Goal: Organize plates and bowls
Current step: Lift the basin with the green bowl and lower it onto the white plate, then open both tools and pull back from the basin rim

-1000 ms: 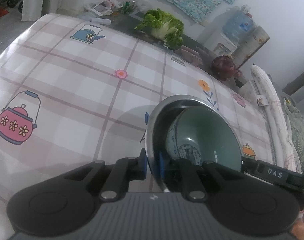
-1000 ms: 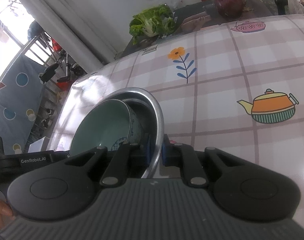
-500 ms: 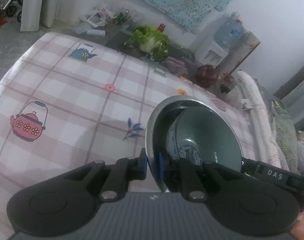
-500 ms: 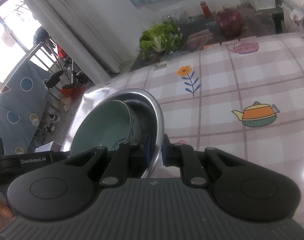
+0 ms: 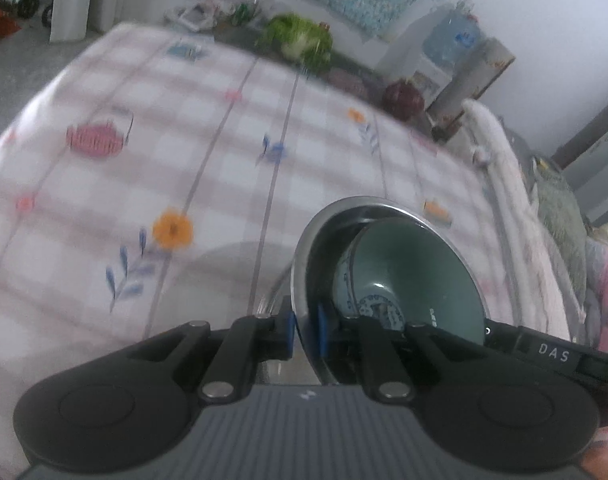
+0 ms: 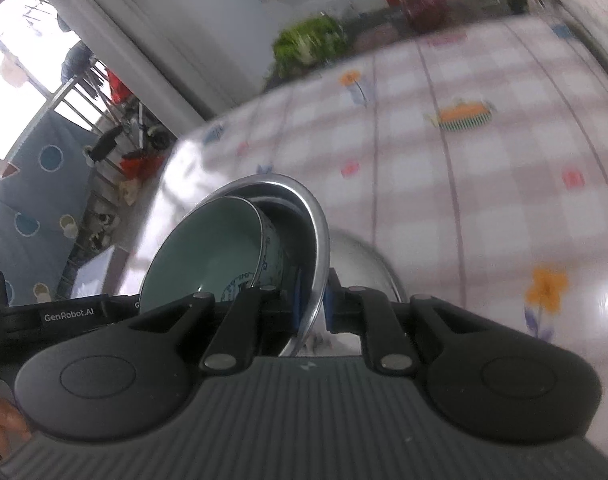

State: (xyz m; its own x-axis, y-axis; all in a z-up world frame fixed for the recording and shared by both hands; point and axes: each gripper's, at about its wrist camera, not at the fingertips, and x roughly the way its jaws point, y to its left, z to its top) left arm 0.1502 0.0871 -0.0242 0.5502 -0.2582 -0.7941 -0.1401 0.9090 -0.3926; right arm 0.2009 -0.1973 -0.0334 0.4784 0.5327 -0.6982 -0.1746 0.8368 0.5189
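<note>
Seen from above, blurred with motion. At far left, bare grey floor beyond the rounded left edge of the checked table (image 5: 184,160). Further along, open cloth printed with teapots and flowers, nothing standing on it; a leafy cabbage (image 5: 300,38) just past the far edge.

Toward the middle, left claw (image 5: 304,328) pinched fully shut on the left rim of a steel bowl (image 5: 384,204). Nested inside, tilted toward the right side, a green china bowl (image 5: 416,276). Opposite, right claw (image 6: 312,308) clamped just as tightly on the other rim. Carried between the two, clear of the cloth.

Compared with a second ago: higher and drawn back, more of the table now in view, prints slid away up the picture. Same grip, same tilt, no slip of the inner bowl. Probably mid-carry to a stacking spot, not yet set down.

Under the bowl, a rounded grey patch; shadow or another dish, cannot tell.

At right, table edge close by, then rolled bedding (image 5: 500,168) alongside: little spare room there, plenty to the left and ahead.
</note>
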